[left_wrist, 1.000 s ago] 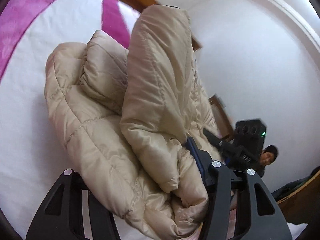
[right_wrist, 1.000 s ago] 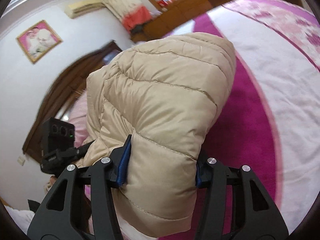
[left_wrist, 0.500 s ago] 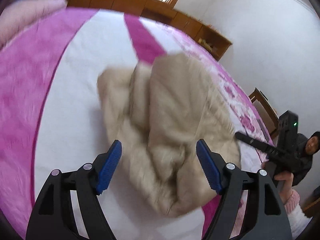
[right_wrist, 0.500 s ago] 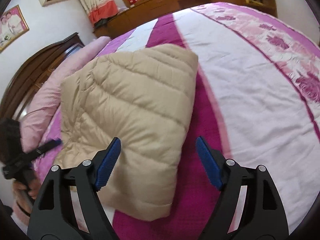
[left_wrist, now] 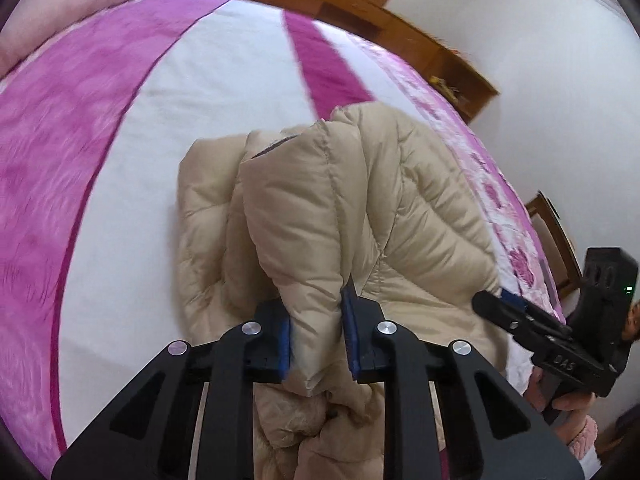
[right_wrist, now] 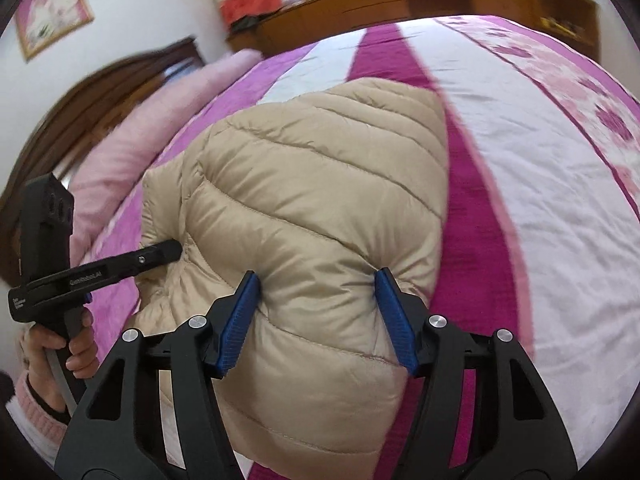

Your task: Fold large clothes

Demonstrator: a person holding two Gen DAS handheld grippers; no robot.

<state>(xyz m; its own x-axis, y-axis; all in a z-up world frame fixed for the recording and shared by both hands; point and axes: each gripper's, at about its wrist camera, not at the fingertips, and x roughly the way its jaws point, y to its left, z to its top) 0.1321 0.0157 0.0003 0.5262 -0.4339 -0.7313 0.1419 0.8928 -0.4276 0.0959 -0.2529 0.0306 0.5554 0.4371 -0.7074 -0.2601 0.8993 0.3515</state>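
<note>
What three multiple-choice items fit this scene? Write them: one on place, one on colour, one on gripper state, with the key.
1. Where does the beige quilted puffer jacket lie?
A. on the pink-and-white striped bedspread
B. on a wooden chair
C. on the floor

2. What colour are the pads on the gripper fingers?
A. red
B. blue
C. green

3. How do the jaws of the left gripper stand?
A. wide open, off the cloth
B. shut on nothing
C. shut on a fold of the jacket

Key: 1 A, the jacket rests on the bedspread in both views. 2 B, blue pads show on both grippers. 3 C, a fold is pinched between the left pads; the right gripper likewise squeezes the jacket's near edge.
</note>
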